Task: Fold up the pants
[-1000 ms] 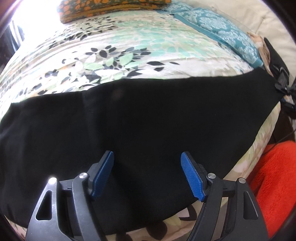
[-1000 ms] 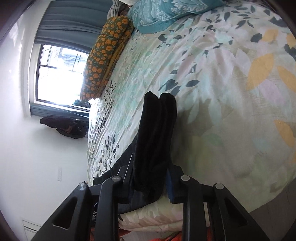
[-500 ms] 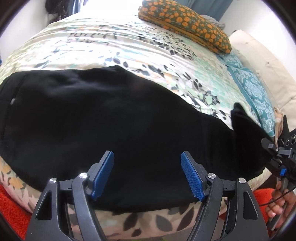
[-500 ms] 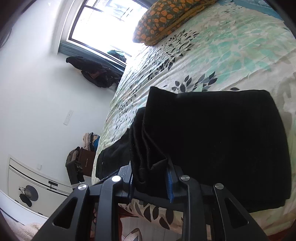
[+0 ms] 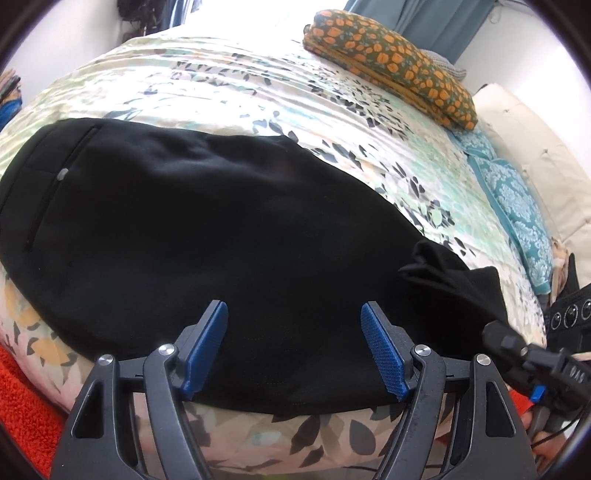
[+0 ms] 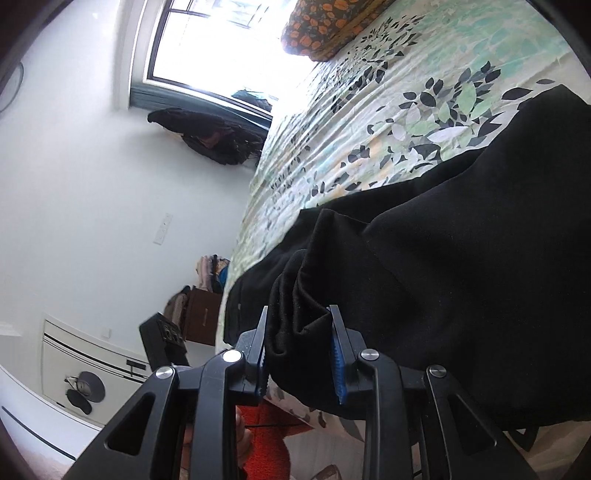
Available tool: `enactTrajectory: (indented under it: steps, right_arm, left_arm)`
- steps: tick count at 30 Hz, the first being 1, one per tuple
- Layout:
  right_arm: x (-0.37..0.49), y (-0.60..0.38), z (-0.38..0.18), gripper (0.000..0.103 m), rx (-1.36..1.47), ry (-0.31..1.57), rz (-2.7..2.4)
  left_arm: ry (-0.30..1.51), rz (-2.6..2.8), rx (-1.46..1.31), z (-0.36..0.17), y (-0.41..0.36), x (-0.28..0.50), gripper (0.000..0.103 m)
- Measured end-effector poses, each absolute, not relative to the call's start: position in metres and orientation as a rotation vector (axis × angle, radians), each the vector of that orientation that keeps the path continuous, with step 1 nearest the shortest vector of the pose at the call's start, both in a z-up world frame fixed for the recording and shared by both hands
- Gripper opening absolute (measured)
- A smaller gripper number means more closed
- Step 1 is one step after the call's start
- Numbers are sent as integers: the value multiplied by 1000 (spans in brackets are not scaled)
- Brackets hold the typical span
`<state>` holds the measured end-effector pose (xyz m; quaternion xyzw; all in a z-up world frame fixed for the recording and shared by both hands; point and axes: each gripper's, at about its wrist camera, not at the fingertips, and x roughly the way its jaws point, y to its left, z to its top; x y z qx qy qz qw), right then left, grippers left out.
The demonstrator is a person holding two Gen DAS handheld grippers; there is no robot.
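R gripper (image 6: 299,350), clamped on pants (image 5: 207,236) hem, has swung leg ends across bed's (image 5: 229,85) near edge toward waist; L gripper (image 5: 294,347) hovers, tongs apart, empty. Fold halfway.

Leaf-print bedspread (image 5: 229,85) spread across the bed. Orange-flowered pillow (image 5: 391,62) near the head, teal patterned pillow (image 5: 517,206) just beside it. Blue curtain (image 5: 436,22) behind. Red rug (image 5: 22,398) on the floor below the bed's edge. Bright window (image 6: 218,48), dark clothes (image 6: 210,133) heaped beneath it.
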<state>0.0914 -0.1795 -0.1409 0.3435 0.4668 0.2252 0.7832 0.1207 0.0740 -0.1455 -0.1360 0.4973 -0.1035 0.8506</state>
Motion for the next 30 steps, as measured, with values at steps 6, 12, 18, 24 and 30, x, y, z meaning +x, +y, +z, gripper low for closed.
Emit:
enactTrajectory:
  steps: [6,12,18,24,30]
  right_arm:
    - [89,-156,-157,28,606,1056,483]
    - [91,-135,-157,28,536,1050,462]
    - [88,-113,-159,51,452,1010,476]
    - [56,-133,-136,89,523,1100,527]
    - [5,-180,-123,93,497,1020,415]
  left_arm:
    - [1044,-211,-275,-144,75,117,77]
    - [1050,-165,-337,-146,91,120,77]
    - [1039,-163,-295,-142,90,114,77]
    - [1010,-251,-341,-130,95,111,77]
    - [1010,-561,-247,-116,35,99,74]
